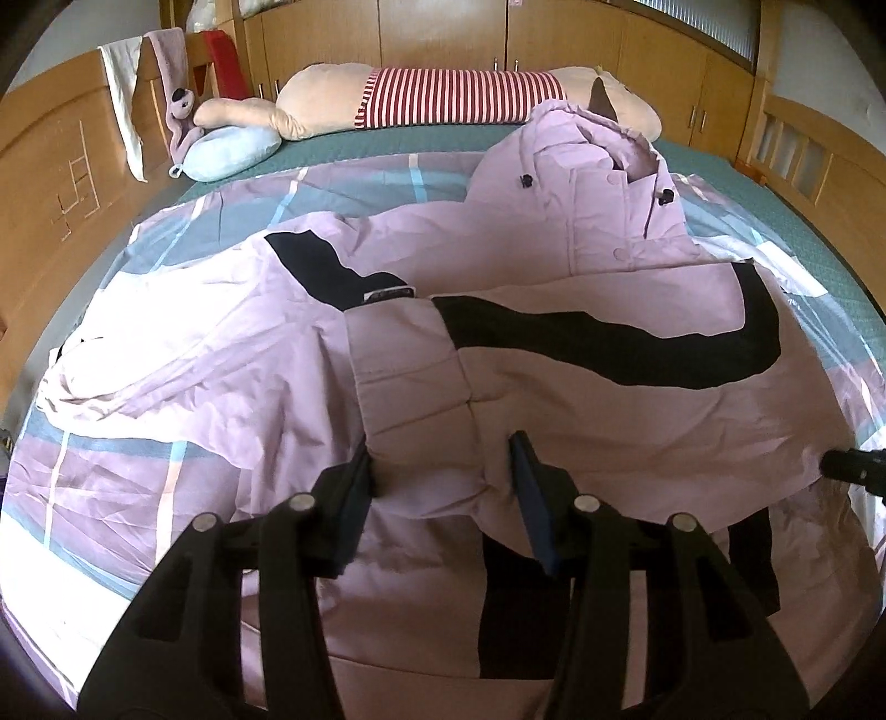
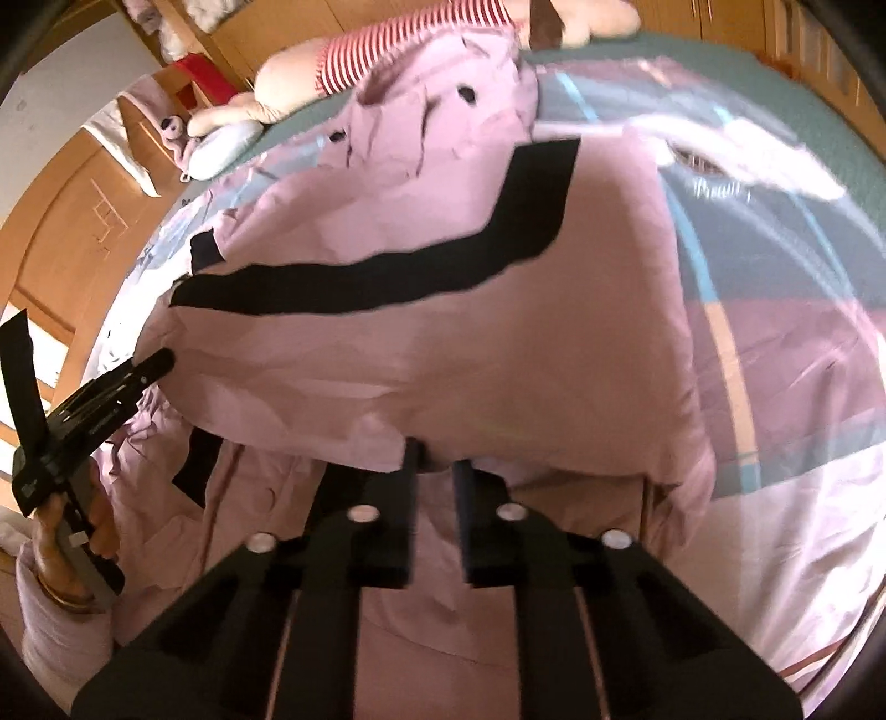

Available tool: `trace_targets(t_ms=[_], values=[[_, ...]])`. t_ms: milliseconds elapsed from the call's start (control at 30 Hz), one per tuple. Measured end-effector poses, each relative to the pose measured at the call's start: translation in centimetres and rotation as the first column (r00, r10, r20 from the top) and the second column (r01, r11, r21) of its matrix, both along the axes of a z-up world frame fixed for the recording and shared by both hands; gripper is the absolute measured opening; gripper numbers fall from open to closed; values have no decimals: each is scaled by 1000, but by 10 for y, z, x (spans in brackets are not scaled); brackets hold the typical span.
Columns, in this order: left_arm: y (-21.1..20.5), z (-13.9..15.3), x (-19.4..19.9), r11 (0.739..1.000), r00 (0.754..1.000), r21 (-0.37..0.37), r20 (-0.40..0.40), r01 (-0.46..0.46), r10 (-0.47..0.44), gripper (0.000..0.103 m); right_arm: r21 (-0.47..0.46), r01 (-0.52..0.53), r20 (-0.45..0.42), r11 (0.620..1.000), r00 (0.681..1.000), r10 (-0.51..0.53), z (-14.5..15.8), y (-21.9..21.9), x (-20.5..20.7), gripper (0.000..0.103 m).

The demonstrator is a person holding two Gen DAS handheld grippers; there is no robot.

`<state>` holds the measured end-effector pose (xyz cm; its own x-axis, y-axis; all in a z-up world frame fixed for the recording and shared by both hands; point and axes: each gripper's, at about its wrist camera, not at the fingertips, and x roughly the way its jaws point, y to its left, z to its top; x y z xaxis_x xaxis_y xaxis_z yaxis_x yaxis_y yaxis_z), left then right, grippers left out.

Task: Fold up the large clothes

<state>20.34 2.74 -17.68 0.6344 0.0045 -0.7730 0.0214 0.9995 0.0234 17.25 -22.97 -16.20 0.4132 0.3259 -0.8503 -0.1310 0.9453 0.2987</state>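
A large lilac jacket (image 1: 554,399) with black curved bands lies spread on the bed, hood toward the far side. In the left wrist view my left gripper (image 1: 443,471) is shut on a bunched fold of its near hem, with cloth gathered between the fingers. The right gripper's tip (image 1: 836,468) shows at the right edge, on the same hem. In the right wrist view my right gripper (image 2: 437,468) is shut on the jacket (image 2: 443,343) edge, jaws nearly together. The hem hangs lifted over the jacket's lower part. The left gripper (image 2: 160,363) appears at the left, held by a hand (image 2: 61,531).
A plaid sheet (image 1: 111,498) covers the green mattress. A long plush toy (image 1: 443,102) in a striped shirt and a pale blue pillow (image 1: 232,149) lie along the far edge. Wooden bed boards (image 1: 61,183) stand at the left and right, with wardrobes (image 1: 443,33) behind.
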Motion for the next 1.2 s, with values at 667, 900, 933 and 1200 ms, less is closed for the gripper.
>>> trace_targets(t_ms=[667, 900, 933, 1200], values=[[8, -7, 5, 1000, 998, -7, -60, -1, 1, 58, -108, -97, -68, 989, 994, 90, -30, 17, 13, 48], [124, 34, -2, 937, 955, -213, 51, -276, 293, 101, -105, -208, -73, 972, 977, 201, -25, 41, -10, 63], [154, 30, 0, 912, 940, -257, 33, -320, 339, 101, -114, -215, -78, 970, 975, 207, -26, 44, -9, 63], [339, -59, 3, 590, 811, -594, -202, -547, 549, 101, -173, -259, -82, 950, 965, 249, -45, 60, -14, 78]])
